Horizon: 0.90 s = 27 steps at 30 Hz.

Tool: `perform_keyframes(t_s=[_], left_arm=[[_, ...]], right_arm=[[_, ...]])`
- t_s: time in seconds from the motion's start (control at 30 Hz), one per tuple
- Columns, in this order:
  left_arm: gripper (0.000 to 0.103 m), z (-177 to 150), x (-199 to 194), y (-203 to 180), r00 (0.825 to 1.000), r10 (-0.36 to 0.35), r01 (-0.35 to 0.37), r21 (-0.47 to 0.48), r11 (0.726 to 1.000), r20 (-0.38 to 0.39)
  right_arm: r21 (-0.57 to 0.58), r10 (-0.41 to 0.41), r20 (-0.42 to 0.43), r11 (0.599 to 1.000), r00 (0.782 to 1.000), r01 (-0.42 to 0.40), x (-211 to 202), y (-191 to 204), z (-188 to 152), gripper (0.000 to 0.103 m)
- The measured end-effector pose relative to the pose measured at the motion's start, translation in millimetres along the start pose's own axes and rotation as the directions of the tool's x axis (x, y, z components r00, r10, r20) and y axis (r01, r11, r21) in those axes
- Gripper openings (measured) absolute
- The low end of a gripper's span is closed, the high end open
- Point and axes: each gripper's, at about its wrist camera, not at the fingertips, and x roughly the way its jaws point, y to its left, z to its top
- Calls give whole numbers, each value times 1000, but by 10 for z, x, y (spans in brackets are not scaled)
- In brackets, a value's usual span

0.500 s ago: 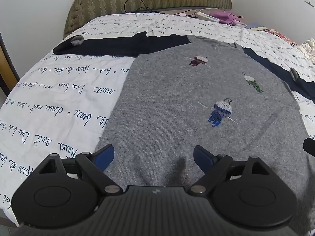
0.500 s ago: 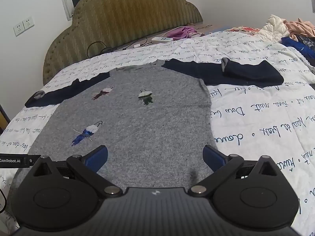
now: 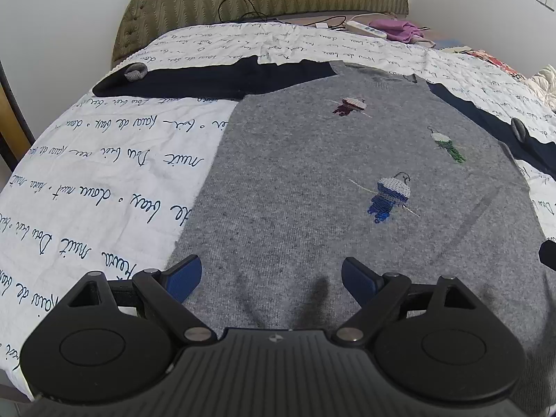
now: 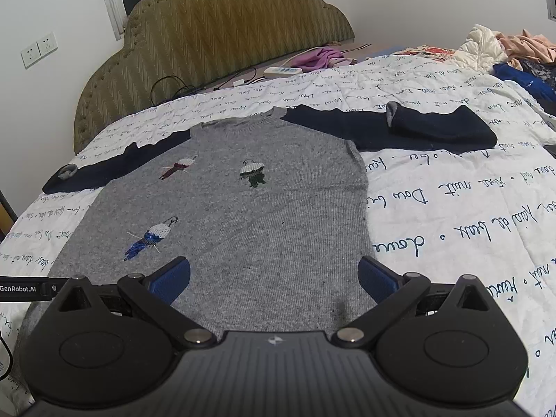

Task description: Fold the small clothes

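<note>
Open bedspread (image 4: 451, 215) either side of flat sweater (image 4: 243, 215), clothes pile (image 4: 504, 48) far right, headboard (image 4: 222, 31) behind

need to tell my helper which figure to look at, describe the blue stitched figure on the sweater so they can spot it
On the bed with the white script-printed quilt lies a grey sweater with dark navy sleeves spread wide. Three small stitched figures sit on its front. The blue figure is the one nearest the hem, blue-bodied with a white top, while the other two, maroon and green, lie closer to the collar.
</note>
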Motion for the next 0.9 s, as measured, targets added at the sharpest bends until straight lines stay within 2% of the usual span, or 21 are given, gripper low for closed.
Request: perform_keyframes(t_s=[0.9], left_arm=[[90, 5, 2, -25, 1000, -1, 0, 6, 1000, 10]], right_arm=[[5, -6, -8, 1000, 1000, 6, 27, -38, 14, 103]])
